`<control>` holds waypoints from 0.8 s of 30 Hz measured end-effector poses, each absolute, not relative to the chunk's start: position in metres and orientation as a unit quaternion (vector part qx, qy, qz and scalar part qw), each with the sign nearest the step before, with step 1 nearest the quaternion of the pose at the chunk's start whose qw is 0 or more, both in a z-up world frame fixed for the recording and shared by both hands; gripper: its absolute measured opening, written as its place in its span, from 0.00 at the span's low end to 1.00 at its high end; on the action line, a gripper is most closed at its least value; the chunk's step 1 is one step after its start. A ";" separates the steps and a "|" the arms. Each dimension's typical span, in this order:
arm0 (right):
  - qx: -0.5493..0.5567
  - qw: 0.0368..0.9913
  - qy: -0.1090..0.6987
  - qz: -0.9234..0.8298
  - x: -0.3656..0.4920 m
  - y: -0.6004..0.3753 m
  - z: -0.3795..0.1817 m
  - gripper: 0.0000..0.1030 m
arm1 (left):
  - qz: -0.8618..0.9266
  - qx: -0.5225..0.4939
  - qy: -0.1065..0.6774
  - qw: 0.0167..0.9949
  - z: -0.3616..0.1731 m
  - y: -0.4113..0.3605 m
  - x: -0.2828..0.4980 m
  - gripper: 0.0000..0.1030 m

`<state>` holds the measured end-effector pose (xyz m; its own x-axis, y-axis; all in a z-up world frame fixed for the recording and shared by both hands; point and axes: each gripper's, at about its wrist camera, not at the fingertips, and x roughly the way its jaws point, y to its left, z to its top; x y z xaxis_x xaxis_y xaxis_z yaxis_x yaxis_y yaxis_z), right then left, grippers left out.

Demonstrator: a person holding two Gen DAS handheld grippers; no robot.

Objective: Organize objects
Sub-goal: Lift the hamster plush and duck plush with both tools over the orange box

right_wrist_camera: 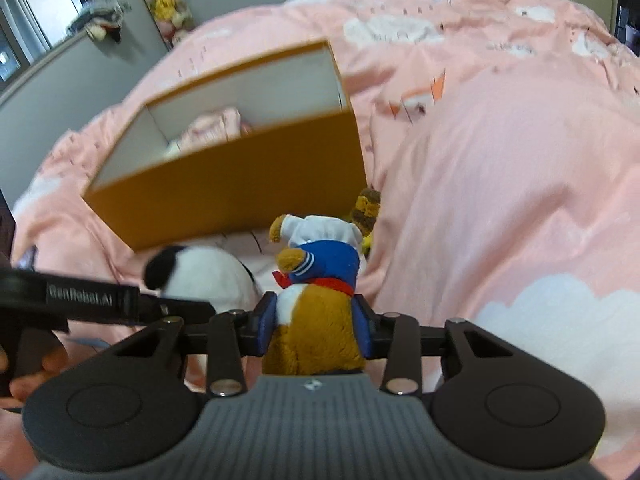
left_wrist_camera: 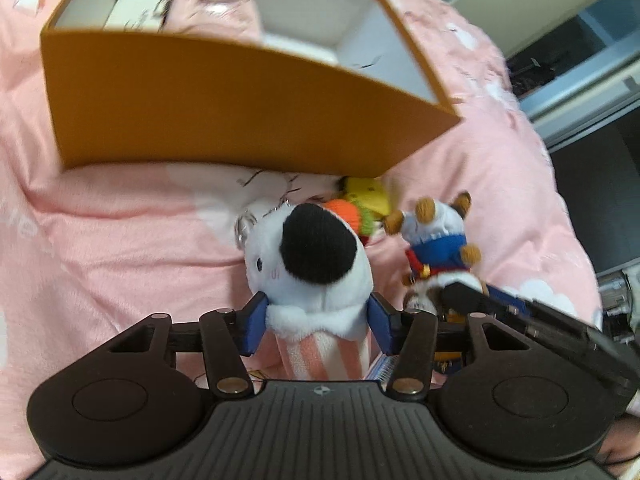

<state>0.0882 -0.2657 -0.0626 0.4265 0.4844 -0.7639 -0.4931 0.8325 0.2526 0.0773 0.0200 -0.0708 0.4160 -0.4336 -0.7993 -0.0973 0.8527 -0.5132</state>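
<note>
A white plush [left_wrist_camera: 316, 264] with a black patch and a pink-striped lower half sits between the blue pads of my left gripper [left_wrist_camera: 318, 320], which is shut on its sides. The same white plush [right_wrist_camera: 208, 272] shows at the left of the right wrist view. My right gripper [right_wrist_camera: 315, 326] is shut on a brown plush in a blue sailor top and white hat [right_wrist_camera: 320, 280]; this sailor plush [left_wrist_camera: 436, 240] also appears just right of the white one. Both toys are just in front of an open orange box [left_wrist_camera: 224, 112], also [right_wrist_camera: 240, 184], on the pink blanket.
The box's white inside holds a pink plush [left_wrist_camera: 216, 8] and a white item [left_wrist_camera: 132, 10]. A yellow, orange and green toy [left_wrist_camera: 360, 204] lies at the box's near corner. A brown-and-yellow striped toy [right_wrist_camera: 366, 208] lies there too. The pink blanket [right_wrist_camera: 500, 200] rises in a hump on the right.
</note>
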 end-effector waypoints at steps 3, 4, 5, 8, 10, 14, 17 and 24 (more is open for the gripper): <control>0.003 0.849 0.437 0.298 0.088 -0.267 -0.050 0.40 | -0.118 -0.238 0.514 0.815 -0.057 0.018 0.073 0.57; 0.002 0.851 0.432 0.298 0.088 -0.266 -0.046 0.40 | -0.122 -0.235 0.509 0.819 -0.053 0.019 0.072 0.57; 0.003 0.853 0.427 0.299 0.088 -0.266 -0.042 0.40 | -0.124 -0.232 0.502 0.823 -0.049 0.019 0.071 0.57; 0.014 0.853 0.420 0.309 0.089 -0.267 -0.032 0.40 | -0.130 -0.228 0.485 0.834 -0.034 0.017 0.066 0.57; 0.020 0.853 0.415 0.315 0.091 -0.268 -0.025 0.40 | -0.134 -0.227 0.471 0.842 -0.022 0.019 0.063 0.57; 0.016 0.860 0.390 0.330 0.092 -0.264 -0.006 0.40 | -0.136 -0.229 0.445 0.855 -0.001 0.024 0.064 0.57; 0.007 0.866 0.367 0.340 0.095 -0.259 0.009 0.40 | -0.140 -0.229 0.427 0.863 0.014 0.026 0.067 0.57; 0.011 0.869 0.330 0.368 0.112 -0.243 0.039 0.40 | -0.147 -0.239 0.392 0.876 0.045 0.037 0.083 0.57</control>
<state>0.1120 -0.2428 0.0391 0.5110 0.6466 -0.5664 -0.6324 0.7291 0.2618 0.0828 0.0367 0.0455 0.6490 -0.4449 -0.6171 0.0696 0.8425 -0.5343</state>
